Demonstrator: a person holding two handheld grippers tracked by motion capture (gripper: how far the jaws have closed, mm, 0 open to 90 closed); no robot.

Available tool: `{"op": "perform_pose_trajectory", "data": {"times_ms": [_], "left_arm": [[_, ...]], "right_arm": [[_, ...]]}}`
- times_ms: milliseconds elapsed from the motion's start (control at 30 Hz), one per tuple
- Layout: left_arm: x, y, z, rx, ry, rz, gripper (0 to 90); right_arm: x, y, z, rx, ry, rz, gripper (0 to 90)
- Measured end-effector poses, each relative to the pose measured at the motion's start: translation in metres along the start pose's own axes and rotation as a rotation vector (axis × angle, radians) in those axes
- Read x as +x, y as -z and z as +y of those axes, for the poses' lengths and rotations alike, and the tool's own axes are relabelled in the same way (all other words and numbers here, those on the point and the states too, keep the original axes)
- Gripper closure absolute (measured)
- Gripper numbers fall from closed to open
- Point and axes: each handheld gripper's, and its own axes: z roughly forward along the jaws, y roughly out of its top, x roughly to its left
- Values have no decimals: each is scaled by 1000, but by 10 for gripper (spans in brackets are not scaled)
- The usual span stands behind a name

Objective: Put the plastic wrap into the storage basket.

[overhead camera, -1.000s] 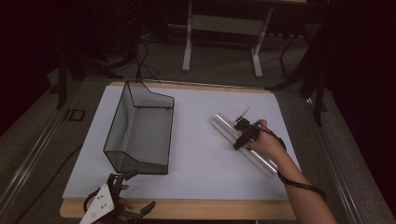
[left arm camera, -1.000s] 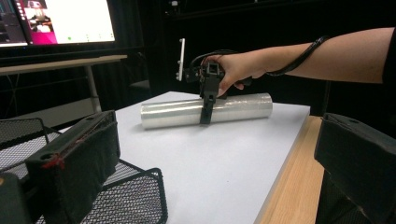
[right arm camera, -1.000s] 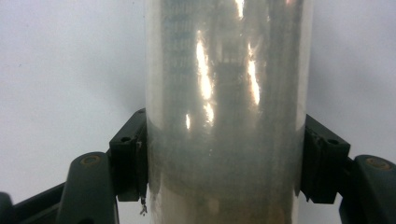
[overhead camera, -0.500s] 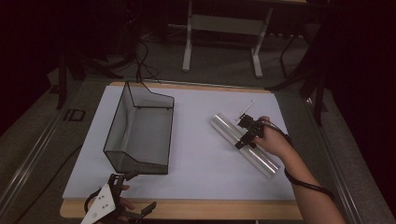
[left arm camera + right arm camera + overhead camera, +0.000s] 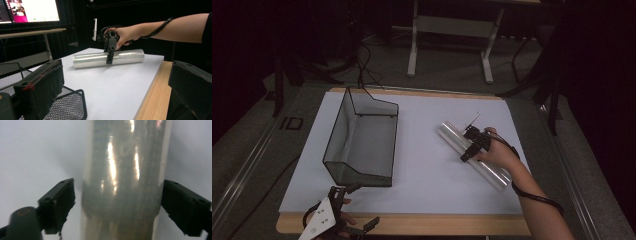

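Straddling the film roll (image 5: 122, 185) with my right gripper (image 5: 117, 202), jaws open, unclamped. Left gripper (image 5: 343, 216) open near mesh tray (image 5: 362, 145).

Dim room, lit white bench (image 5: 432, 165)
Dark surroundings; right gripper view blurred, glare streaking the roll (image 5: 122, 182) at centre.

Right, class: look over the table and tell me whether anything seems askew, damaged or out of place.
Nothing is spilled or visibly damaged. The shiny roll lies diagonally on the white table, while the mesh basket sits almost square to it. The right gripper straddles the roll, open.
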Motion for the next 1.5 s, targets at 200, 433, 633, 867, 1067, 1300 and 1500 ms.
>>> {"op": "perform_pose_trajectory", "data": {"times_ms": [200,433,633,867,1067,1300,1500], "left_arm": [[0,0,0,3,-1,0,6],[0,0,-1,5,0,3,6],[0,-1,-1,12,-3,4,6],[2,-1,-1,5,2,10,6],[0,-1,0,3,-6,11,6],[0,-1,0,3,-5,14,6],[0,-1,0,2,-2,13,6]], "right_arm": [[-3,-5,-1,7,-23,-2,263],[9,-9,5,57,0,-61,310],[18,-9,9,85,-22,-125,322],[17,2,9,68,-89,-71,324],[17,35,12,-54,-171,35,324],[22,59,23,-157,-225,106,324],[26,72,37,-241,-306,154,324]]}}
